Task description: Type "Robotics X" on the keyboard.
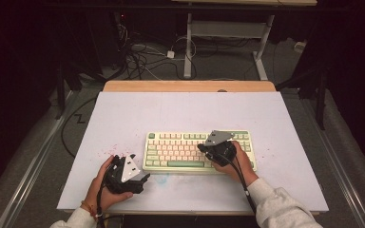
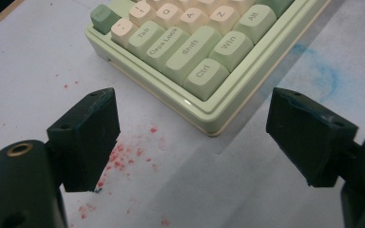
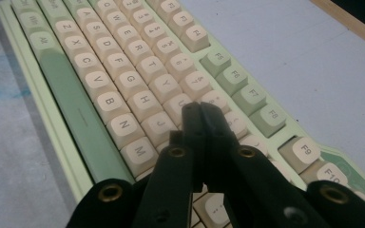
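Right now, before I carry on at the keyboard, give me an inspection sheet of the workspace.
Surface: white table top, red specks and a blue smear near its front left.
Job's things: green and cream keyboard, flat on the table, right of centre.
Clutter: nothing seen.
Grippers: right gripper shut, tips low over the keys around U and I, contact unclear; left gripper open, nothing between its jaws, off the keyboard's Ctrl corner.
Cables: one trails from the right gripper along the sleeve; loose cables lie on the floor beyond the table.
Surroundings: dark room, another table's frame behind.
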Available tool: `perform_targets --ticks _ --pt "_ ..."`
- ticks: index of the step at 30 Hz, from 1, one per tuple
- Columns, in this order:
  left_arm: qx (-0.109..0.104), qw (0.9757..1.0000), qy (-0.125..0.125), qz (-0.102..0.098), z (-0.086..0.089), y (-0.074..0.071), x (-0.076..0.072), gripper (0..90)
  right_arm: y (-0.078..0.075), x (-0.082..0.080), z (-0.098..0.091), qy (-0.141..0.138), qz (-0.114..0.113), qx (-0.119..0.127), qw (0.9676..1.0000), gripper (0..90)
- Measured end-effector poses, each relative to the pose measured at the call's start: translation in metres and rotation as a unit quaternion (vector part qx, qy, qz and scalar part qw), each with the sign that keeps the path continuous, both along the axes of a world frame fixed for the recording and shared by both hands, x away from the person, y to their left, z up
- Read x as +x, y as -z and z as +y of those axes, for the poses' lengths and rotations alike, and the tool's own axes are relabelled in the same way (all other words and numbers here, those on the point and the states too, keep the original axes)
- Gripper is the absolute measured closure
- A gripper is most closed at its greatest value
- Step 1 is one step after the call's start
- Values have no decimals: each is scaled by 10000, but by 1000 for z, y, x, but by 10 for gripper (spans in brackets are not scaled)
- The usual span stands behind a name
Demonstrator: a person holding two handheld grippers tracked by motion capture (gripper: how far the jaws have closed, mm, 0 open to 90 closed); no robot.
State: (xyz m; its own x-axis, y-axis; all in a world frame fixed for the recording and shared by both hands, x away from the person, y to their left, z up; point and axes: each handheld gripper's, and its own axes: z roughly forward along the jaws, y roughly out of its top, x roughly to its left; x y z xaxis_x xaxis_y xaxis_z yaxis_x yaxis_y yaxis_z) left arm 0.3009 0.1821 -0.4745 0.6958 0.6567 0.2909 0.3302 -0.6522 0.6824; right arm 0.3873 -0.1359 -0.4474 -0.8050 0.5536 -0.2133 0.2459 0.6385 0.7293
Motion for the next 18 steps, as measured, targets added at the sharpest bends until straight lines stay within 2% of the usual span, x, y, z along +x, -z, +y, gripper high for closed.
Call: perform_targets --ticks 8,18 --pt "6 10000 6 15 0 0 0 173 4 7 8 32 85 -107 9999 900" --pt "37 10000 9 37 -1 1 1 173 6 11 14 35 82 -219 9997 900"
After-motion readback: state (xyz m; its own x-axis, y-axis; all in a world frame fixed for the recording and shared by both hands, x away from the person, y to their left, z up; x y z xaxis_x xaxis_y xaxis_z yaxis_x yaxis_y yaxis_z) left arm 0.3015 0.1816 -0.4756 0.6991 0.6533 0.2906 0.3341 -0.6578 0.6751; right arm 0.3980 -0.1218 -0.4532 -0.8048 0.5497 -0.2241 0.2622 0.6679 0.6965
